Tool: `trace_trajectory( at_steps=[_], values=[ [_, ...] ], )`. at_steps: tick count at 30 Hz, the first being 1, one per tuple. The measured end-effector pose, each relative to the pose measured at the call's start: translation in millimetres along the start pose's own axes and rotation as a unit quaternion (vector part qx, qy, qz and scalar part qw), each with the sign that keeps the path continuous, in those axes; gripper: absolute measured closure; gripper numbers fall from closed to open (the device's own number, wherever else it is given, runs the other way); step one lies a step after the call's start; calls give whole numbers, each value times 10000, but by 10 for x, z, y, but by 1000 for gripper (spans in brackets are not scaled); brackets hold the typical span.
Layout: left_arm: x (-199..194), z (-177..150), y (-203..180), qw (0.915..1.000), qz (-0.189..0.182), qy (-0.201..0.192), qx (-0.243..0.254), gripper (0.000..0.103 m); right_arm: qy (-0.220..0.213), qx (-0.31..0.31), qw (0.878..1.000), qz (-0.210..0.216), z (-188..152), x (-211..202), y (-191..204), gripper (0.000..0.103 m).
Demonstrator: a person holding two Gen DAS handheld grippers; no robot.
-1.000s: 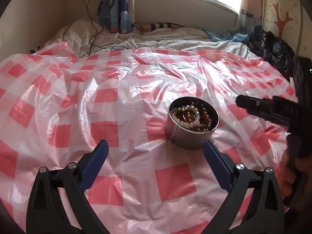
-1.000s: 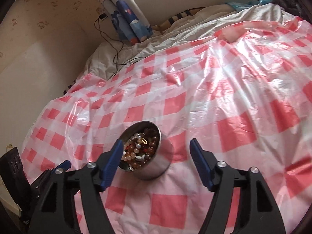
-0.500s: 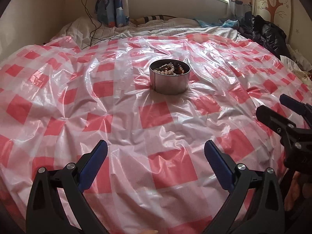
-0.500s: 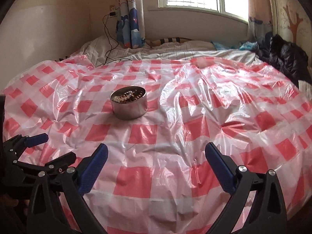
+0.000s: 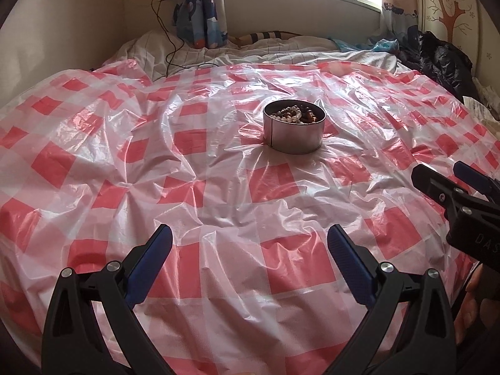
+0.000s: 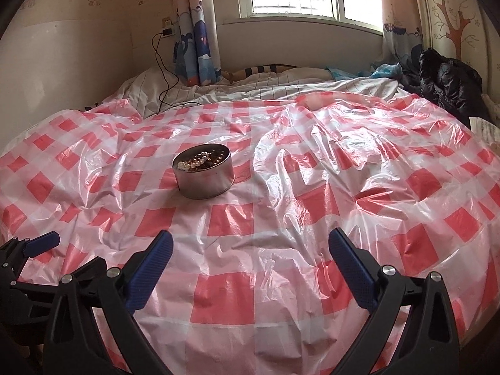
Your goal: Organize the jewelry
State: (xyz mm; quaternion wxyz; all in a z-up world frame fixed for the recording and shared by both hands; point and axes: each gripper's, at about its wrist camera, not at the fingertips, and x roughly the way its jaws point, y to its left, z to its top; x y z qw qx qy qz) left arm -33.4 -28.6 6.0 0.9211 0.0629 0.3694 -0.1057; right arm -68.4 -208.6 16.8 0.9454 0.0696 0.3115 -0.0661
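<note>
A round metal tin (image 5: 293, 134) stands on the red-and-white checked plastic sheet (image 5: 187, 162) over the bed. It holds beaded bracelets and pearls (image 5: 292, 114). It also shows in the right wrist view (image 6: 204, 179), left of centre. My left gripper (image 5: 250, 243) is open and empty, well short of the tin. My right gripper (image 6: 250, 247) is open and empty, also well back from the tin and to its right. The right gripper shows at the right edge of the left wrist view (image 5: 450, 184); the left gripper shows at the lower left of the right wrist view (image 6: 31, 250).
A black jacket (image 5: 443, 59) lies at the bed's far right. A charger cable (image 5: 170, 50) trails from a wall socket onto the white bedding (image 5: 250, 53) at the back. A curtain (image 6: 195, 31) hangs under the window.
Both grippers have pulled back from the tin toward the near edge of the bed and levelled out. The tin now sits farther away in both views. Both stay open.
</note>
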Motion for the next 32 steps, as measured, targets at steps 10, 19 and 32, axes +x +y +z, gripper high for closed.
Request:
trace_trajectory(
  at_steps=[10,19,32],
  values=[
    [12,24,-56,10000,-41,-17,34,8,104,-27,9999,-36,-25,72,2,7],
    [-47,43,-71,9993,-124,-339,-58,11,-123,24,9999,-100,-25,14,-59,7],
    [228,19,100,9980,239,415,-421,8,-225,-8,9993,-308,-22,44,-93,7]
  ],
)
